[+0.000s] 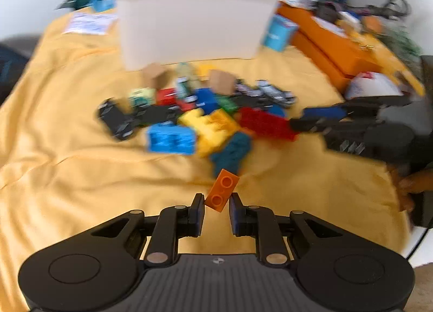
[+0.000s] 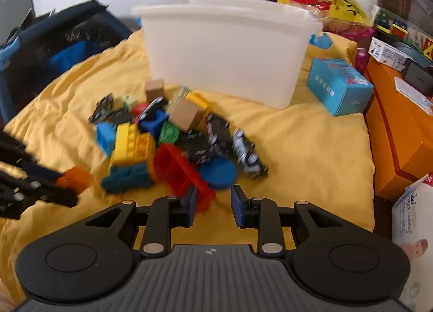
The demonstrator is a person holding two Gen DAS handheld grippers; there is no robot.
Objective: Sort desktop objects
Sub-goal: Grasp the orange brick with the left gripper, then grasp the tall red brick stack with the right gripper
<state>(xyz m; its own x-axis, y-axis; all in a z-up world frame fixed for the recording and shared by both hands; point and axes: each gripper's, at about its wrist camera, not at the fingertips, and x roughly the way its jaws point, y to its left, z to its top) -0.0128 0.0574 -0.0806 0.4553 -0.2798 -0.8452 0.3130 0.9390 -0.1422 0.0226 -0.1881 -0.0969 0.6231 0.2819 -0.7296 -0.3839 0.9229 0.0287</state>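
Orange brick (image 1: 222, 189): a small two-stud piece, tilted, its near end caught between the pads of the left tongs (image 1: 216, 208), its far end sticking out toward the pile. It sits just clear of the near edge of the heap, above the yellow cloth (image 1: 81, 166).
Left tongs: nearly pressed together, pinching the orange brick by its lower corner; a thin, skewed hold, so I judge it could twist or slip.
Toy pile (image 1: 194, 120): blue, yellow, red and teal bricks, black toy cars and two tan blocks, all heaped together on the cloth, just beyond the held brick.
Red brick (image 2: 186, 174): the large red piece at the near edge of the pile; its near corner lies between the pads of the right tongs, against the left pad.
Right tongs (image 2: 213, 205): partly spread; a gap shows beside the right pad, so the red brick is not yet clamped.
White bin (image 2: 227, 52): stands at the far side, directly behind the pile; its inside is hidden in both views.
Progress: early, by my judgement. Almost the whole heap is unsorted, and one brick is in hand.
Left to do: carry the orange brick to its place, then work through the rest.
Surroundings: a blue carton (image 2: 339, 86) and an orange box (image 2: 400, 139) lie to the right.
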